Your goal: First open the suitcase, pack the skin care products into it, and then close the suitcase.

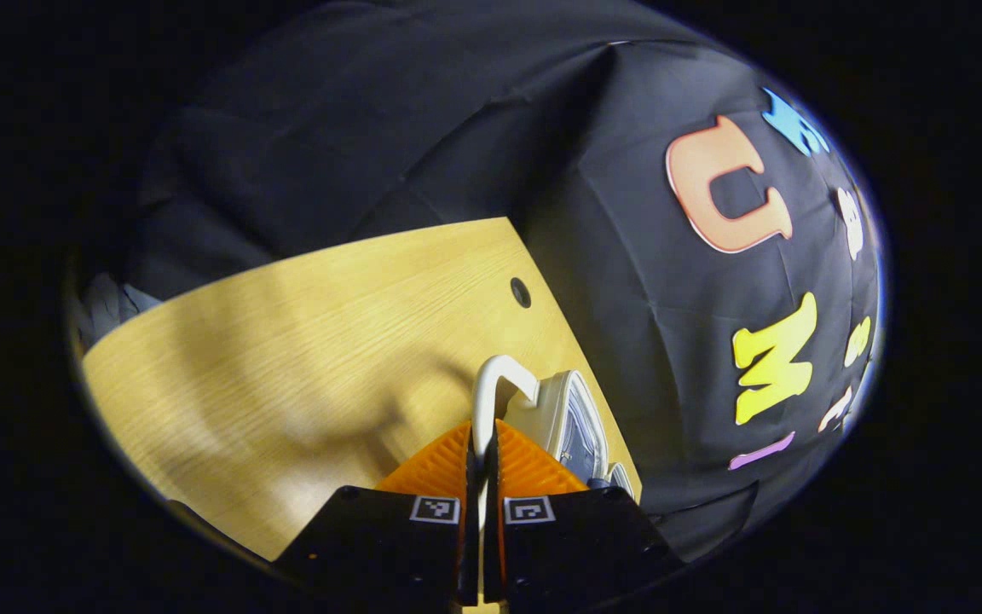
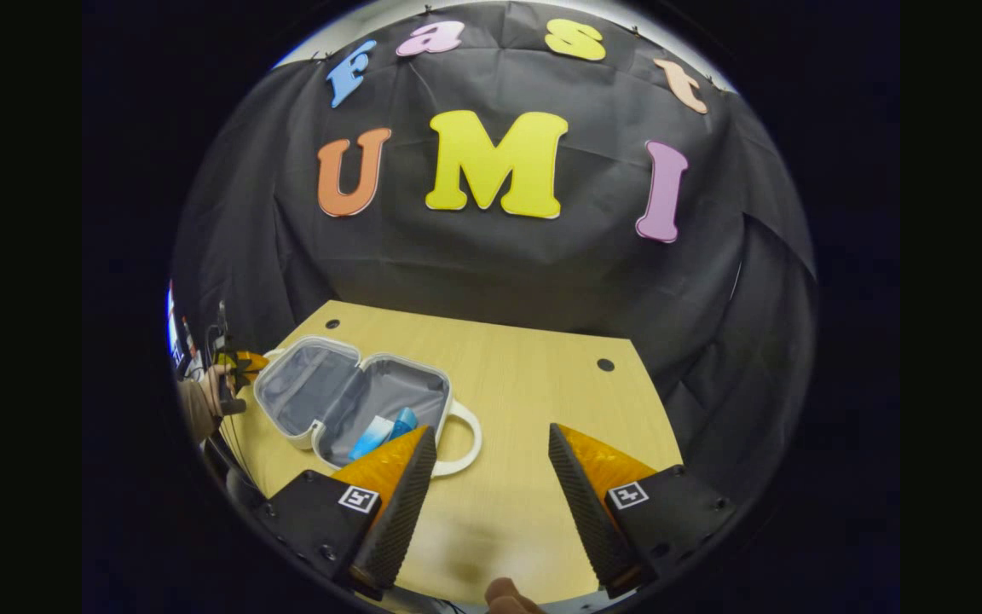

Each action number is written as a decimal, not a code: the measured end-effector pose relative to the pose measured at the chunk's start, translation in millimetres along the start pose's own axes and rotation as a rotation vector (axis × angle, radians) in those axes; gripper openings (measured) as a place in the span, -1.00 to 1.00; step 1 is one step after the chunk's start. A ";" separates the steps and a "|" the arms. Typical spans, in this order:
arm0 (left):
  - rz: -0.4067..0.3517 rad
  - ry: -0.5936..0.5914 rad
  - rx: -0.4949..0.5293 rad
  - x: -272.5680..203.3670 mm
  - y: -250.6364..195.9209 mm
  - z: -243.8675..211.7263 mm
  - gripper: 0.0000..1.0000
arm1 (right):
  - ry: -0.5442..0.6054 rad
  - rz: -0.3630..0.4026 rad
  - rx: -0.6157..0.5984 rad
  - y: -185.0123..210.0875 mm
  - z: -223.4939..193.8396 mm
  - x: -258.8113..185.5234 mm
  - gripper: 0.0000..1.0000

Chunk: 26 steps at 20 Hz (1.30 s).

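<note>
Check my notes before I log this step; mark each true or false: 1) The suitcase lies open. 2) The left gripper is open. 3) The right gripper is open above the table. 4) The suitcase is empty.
1) True: the suitcase lies open on the table.
2) False: the left gripper is shut on the suitcase handle.
3) True: the right gripper is open, holding nothing.
4) False: blue skin care products lie inside.

Place: recording booth | black cloth wall point(image 2: 499, 256) (draped) | bare wooden table point(image 2: 525, 375)
</note>
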<state>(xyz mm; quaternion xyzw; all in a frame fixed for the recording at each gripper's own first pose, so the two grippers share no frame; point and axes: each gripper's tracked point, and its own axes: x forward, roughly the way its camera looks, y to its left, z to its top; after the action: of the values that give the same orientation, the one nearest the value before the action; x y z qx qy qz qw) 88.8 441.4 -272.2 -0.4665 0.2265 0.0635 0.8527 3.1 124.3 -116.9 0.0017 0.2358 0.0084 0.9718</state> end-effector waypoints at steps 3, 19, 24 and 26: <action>-0.029 -0.066 0.112 -19.3 -45.0 14.5 -0.94 | -0.035 0.028 -0.012 -3.0 6.7 -4.1 0.58; -0.137 -0.113 0.619 -71.1 -287.2 -111.4 -0.94 | -0.077 0.178 0.038 -39.2 9.9 -6.3 0.55; -0.176 -0.013 0.701 -53.0 -325.8 -210.1 -0.93 | -0.072 0.203 0.055 -58.2 9.8 -1.9 0.58; -0.176 0.045 0.737 -43.7 -331.0 -255.4 -0.94 | -0.070 0.202 0.057 -69.0 8.5 1.5 0.58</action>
<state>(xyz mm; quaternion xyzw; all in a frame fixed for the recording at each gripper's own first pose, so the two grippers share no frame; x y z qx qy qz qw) 72.2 51.2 -117.0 -0.1474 0.2118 -0.1059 0.9603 9.4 55.3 -110.5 0.0536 0.2003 0.0994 0.9732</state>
